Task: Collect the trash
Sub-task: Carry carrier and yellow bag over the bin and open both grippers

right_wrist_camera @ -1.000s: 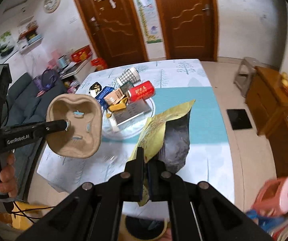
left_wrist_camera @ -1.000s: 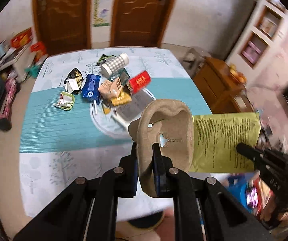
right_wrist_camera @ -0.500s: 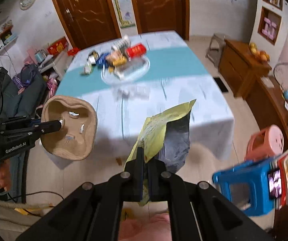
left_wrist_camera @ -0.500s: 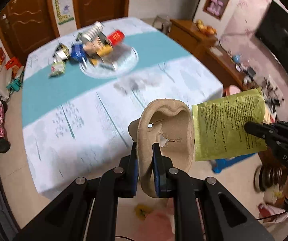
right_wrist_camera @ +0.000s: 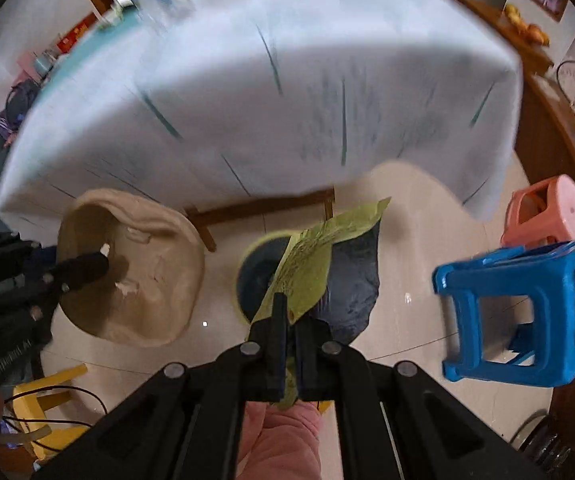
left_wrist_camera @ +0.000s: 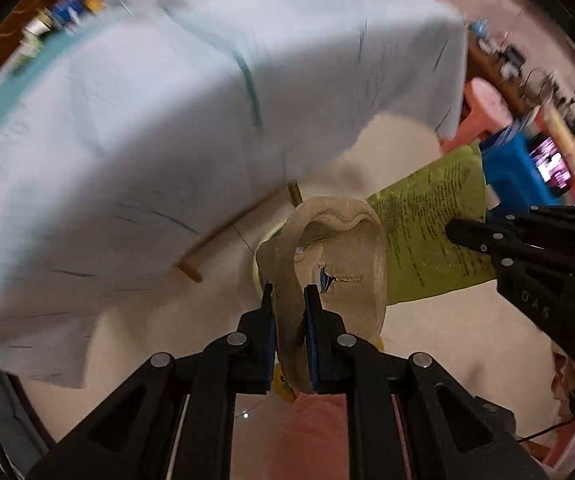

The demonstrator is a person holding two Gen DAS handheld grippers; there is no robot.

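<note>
My left gripper (left_wrist_camera: 289, 293) is shut on the wall of a beige pulp cup tray (left_wrist_camera: 343, 264), which hangs low beside the table. In the right wrist view the same tray (right_wrist_camera: 147, 280) shows at the left, with the left gripper (right_wrist_camera: 101, 264) on it. My right gripper (right_wrist_camera: 292, 316) is shut on a yellow-green printed bag (right_wrist_camera: 307, 264) with a dark inner side. The bag hangs right above a round bin (right_wrist_camera: 253, 276) with a pale rim and dark liner on the floor. In the left wrist view the bag (left_wrist_camera: 427, 240) sits to the right of the tray, pinched by the right gripper (left_wrist_camera: 453, 229).
The table with its white and teal cloth (right_wrist_camera: 247, 80) looms above, and leftover trash (left_wrist_camera: 75, 4) is blurred at its far end. A blue stool (right_wrist_camera: 507, 300) and a pink stool (right_wrist_camera: 547, 208) stand to the right. A yellow chair (right_wrist_camera: 47, 392) and cables lie at lower left.
Both grippers have dropped from above the tabletop to below its edge and tipped down toward the floor. The bin has come into view under the bag. Both grips are unchanged.
</note>
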